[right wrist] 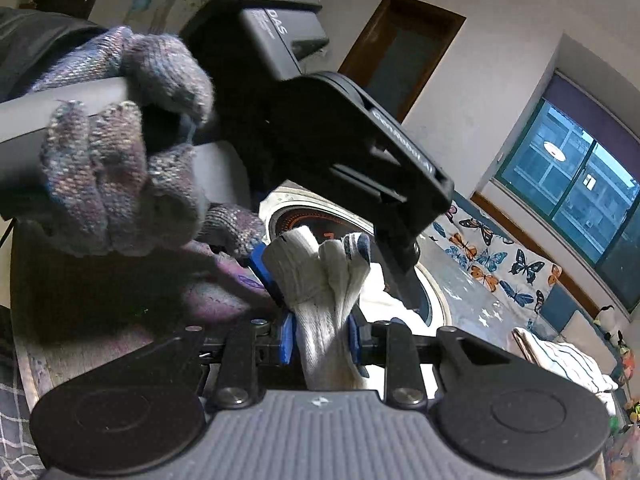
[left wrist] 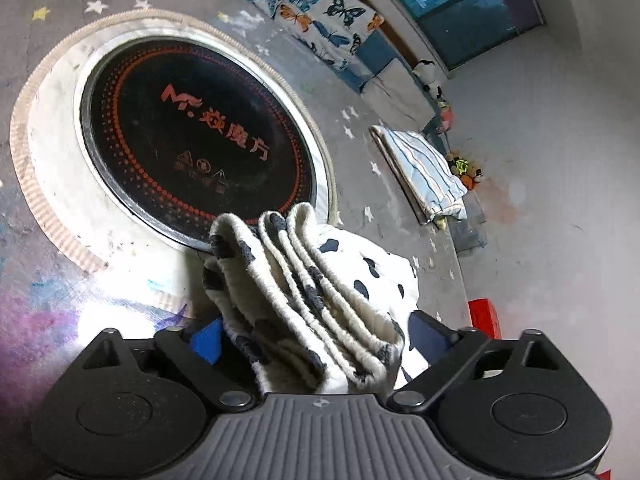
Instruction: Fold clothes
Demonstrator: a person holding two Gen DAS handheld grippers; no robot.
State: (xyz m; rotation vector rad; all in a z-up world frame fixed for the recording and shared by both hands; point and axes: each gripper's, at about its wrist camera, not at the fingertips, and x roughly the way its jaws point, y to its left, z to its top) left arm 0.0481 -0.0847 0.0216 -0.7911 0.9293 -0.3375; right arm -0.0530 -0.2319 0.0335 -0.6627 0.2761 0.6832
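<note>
A white knitted garment with dark blue spots (left wrist: 320, 292) hangs bunched in thick folds above the table. My left gripper (left wrist: 316, 338) stands wide around the bundle. Its blue pads (left wrist: 206, 340) sit at the sides of the folds without squeezing them, so it is open. In the right wrist view my right gripper (right wrist: 320, 336) is shut on a narrow neck of the same garment (right wrist: 324, 312), pinched between both blue pads (right wrist: 286, 336). The left gripper (right wrist: 336, 276) reaches in from the upper left, held by a gloved hand (right wrist: 112, 168), and straddles the cloth just past my right fingers.
A round black hob with red lettering (left wrist: 192, 148) is set in the grey star-patterned table (left wrist: 368, 200), ringed by a beige mat (left wrist: 48, 200). A folded striped cloth (left wrist: 420, 172) lies at the far edge. Beyond it are a butterfly-print fabric (left wrist: 300, 4) and a red object (left wrist: 484, 312).
</note>
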